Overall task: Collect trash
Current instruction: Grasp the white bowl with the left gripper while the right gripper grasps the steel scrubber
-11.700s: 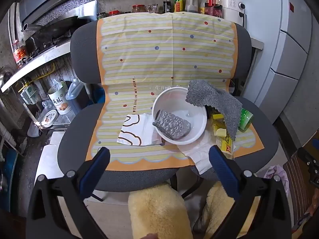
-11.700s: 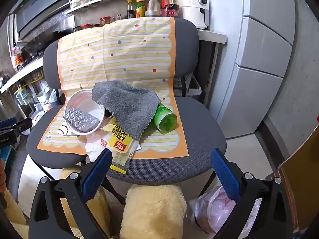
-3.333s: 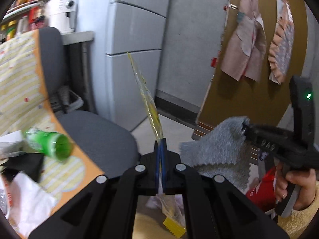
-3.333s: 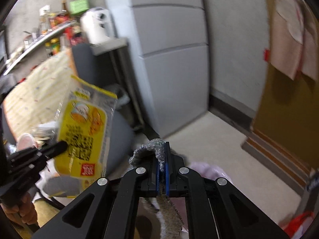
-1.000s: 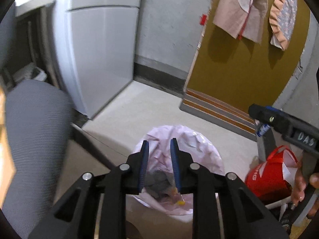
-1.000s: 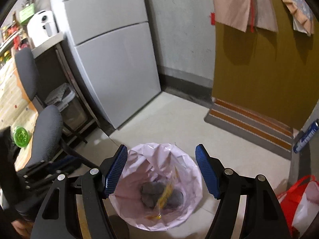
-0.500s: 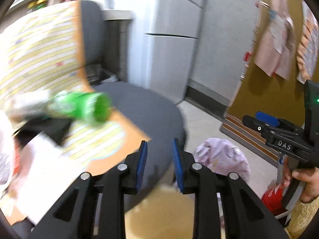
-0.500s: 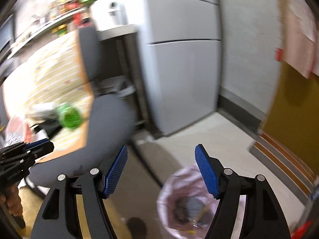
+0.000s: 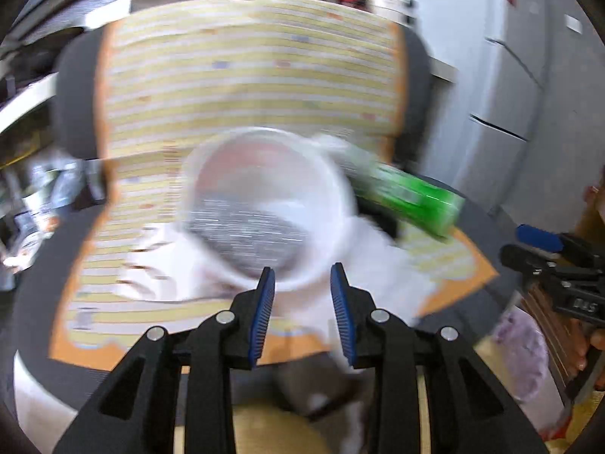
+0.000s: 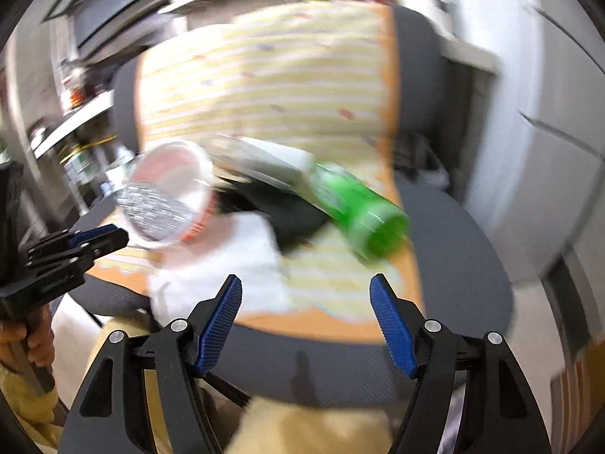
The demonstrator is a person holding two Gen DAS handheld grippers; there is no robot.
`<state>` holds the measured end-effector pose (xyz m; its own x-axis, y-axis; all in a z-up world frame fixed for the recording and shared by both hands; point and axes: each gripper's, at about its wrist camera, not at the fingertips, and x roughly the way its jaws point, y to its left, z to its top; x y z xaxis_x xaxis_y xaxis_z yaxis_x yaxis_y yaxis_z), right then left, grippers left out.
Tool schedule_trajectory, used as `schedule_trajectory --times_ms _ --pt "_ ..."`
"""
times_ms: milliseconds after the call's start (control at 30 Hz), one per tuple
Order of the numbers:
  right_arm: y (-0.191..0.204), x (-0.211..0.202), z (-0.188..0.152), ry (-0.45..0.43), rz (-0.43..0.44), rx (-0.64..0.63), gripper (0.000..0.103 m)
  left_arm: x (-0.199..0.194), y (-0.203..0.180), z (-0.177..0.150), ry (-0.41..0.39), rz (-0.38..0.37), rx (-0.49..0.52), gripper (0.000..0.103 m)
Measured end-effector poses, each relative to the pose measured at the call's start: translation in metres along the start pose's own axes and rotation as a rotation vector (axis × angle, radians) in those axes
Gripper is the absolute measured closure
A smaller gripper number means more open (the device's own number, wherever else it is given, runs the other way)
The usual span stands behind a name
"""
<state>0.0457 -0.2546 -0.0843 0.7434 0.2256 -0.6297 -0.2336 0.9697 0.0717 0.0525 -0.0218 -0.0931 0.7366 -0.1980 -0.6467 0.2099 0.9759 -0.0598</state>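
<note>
Both grippers have swung from the bin back to the chair (image 9: 45,272); the right gripper (image 10: 306,317), jaws spread empty, is nearer the green bottle (image 10: 363,212) lying up-left to down-right, while the left gripper (image 9: 302,312), jaws just opening and empty, faces the bowl (image 9: 264,204).

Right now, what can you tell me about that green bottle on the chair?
The green bottle lies on its side on the striped yellow cloth that covers the grey chair. It looks like see-through green plastic, with a paler label band around its upper part. Its round bottom faces the chair's front edge; its neck points back toward the white bowl. It seems to rest partly on something dark beneath it. The picture is blurry, so any writing and the cap cannot be made out. No fingers touch it.
</note>
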Motion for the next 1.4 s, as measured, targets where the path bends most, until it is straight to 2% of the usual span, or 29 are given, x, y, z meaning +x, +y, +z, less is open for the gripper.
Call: schedule_trajectory --times_ms 200,433,500,567,600,700,767,833,867,900,933,967,1000,1033,1067,1167,1267,1400 --pt "0.060 0.029 0.035 -0.011 0.117 -0.157 0.033 -0.012 0.059 0.000 -0.007 0.103 -0.087 0.074" --pt "0.107 0.079 0.058 0.046 0.288 -0.239 0.033 -0.007 0.085 -0.007 0.019 0.127 -0.138 0.074" --pt "0.116 0.094 0.062 0.060 0.302 -0.254 0.032 -0.005 0.090 -0.009 0.028 0.132 -0.147 0.074" --pt "0.122 0.114 0.067 0.084 0.312 -0.256 0.030 -0.003 0.094 -0.010 0.033 0.129 -0.158 0.074" --pt "0.122 0.122 0.068 0.094 0.318 -0.248 0.025 -0.003 0.096 -0.010 0.036 0.129 -0.162 0.074" --pt "0.117 0.146 0.073 0.145 0.363 -0.184 0.020 -0.002 0.098 -0.012 0.038 0.129 -0.162 0.074" --pt "0.116 0.161 0.074 0.188 0.386 -0.154 0.020 -0.002 0.098 -0.013 0.040 0.125 -0.163 0.074" --pt "0.117 0.171 0.071 0.227 0.369 -0.152 0.021 0.000 0.098 -0.013 0.045 0.122 -0.166 0.074" --pt "0.118 0.173 0.069 0.245 0.370 -0.151 0.030 0.001 0.097 -0.013 0.048 0.119 -0.167 0.074" --pt "0.117 0.175 0.067 0.262 0.382 -0.145 0.043 0.001 0.097 -0.014 0.050 0.119 -0.167 0.074" --pt "0.117 0.176 0.065 0.279 0.383 -0.134 0.049 0.002 0.096 -0.014 0.052 0.121 -0.166 0.074" --pt "0.118 0.174 0.065 0.277 0.381 -0.129 0.063 0.002 0.095 -0.014 0.053 0.122 -0.165 0.074" --pt "0.117 0.170 0.065 0.265 0.387 -0.126 0.073 0.001 0.095 -0.014 0.053 0.122 -0.164 0.074" --pt "0.116 0.163 0.066 0.237 0.391 -0.122 0.079 0.000 0.094 -0.013 0.052 0.123 -0.163 0.074" --pt "0.115 0.155 0.069 0.209 0.385 -0.120 0.093 -0.001 0.093 -0.013 0.051 0.123 -0.161 0.074" --pt "0.112 0.128 0.078 0.113 0.344 -0.143 0.094 -0.005 0.088 -0.010 0.040 0.127 -0.149 0.074" --pt "0.102 0.081 0.089 -0.025 0.273 -0.136 0.094 -0.009 0.085 -0.007 0.030 0.126 -0.143 0.073" --pt "0.078 0.034 0.093 -0.115 0.170 -0.107 0.094 -0.008 0.083 -0.001 0.025 0.119 -0.144 0.073"
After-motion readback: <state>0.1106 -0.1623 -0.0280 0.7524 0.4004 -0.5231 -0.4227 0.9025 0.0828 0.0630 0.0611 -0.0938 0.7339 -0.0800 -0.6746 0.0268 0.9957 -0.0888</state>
